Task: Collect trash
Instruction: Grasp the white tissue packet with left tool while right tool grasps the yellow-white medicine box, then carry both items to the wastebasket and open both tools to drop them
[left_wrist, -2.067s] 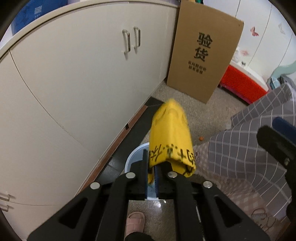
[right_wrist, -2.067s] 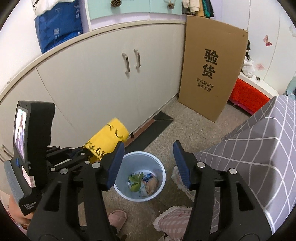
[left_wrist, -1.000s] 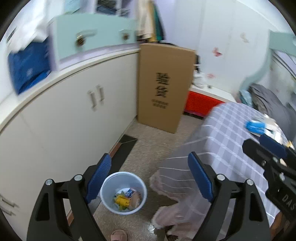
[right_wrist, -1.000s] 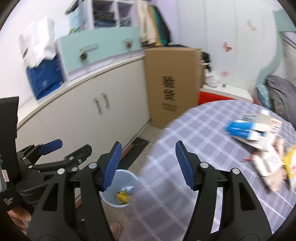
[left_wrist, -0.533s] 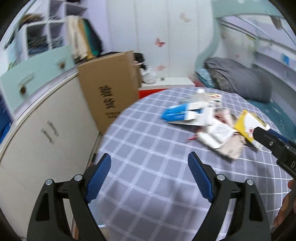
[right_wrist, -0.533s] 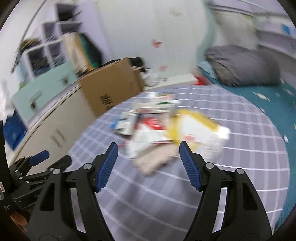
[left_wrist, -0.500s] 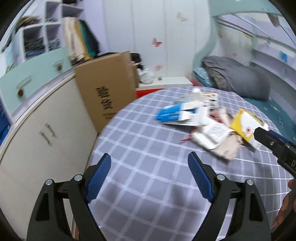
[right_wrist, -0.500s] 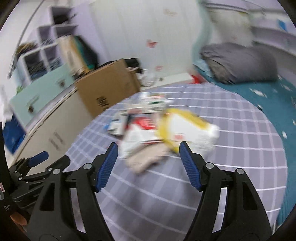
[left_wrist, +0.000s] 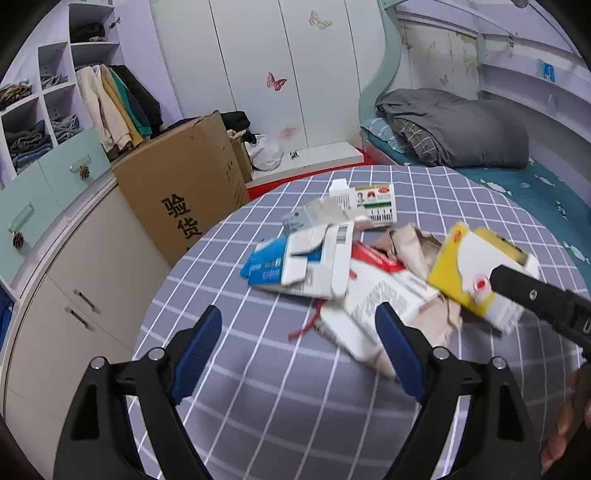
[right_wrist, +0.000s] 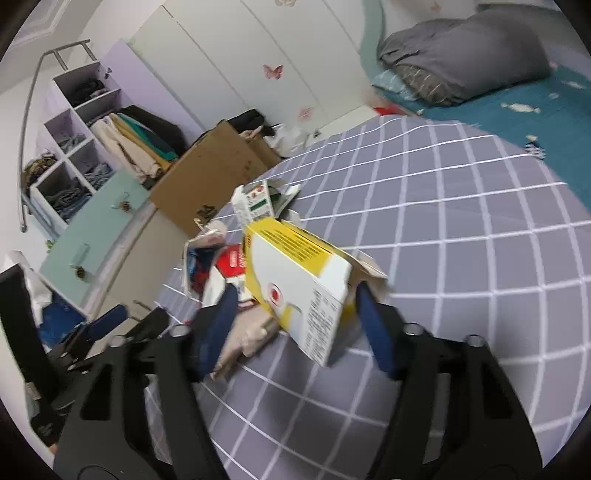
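1. A heap of flattened cartons and crumpled paper is seen on a round table (left_wrist: 258, 398) covered by a grey checked cloth.
2. The left gripper (left_wrist: 297, 341) is held wide open above the cloth, just short of the heap; nothing lies between its blue-padded jaws.
3. The right gripper (right_wrist: 293, 308) is closing around a yellow-and-white cardboard box (right_wrist: 299, 273), tilted, rectangular, glossy; firm contact cannot be told.
4. The box (left_wrist: 476, 273) sits at the heap's right edge.

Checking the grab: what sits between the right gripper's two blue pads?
In the right wrist view, the yellow-and-white cardboard box stands between the closing right gripper jaws; whether the pads touch it yet is unclear.
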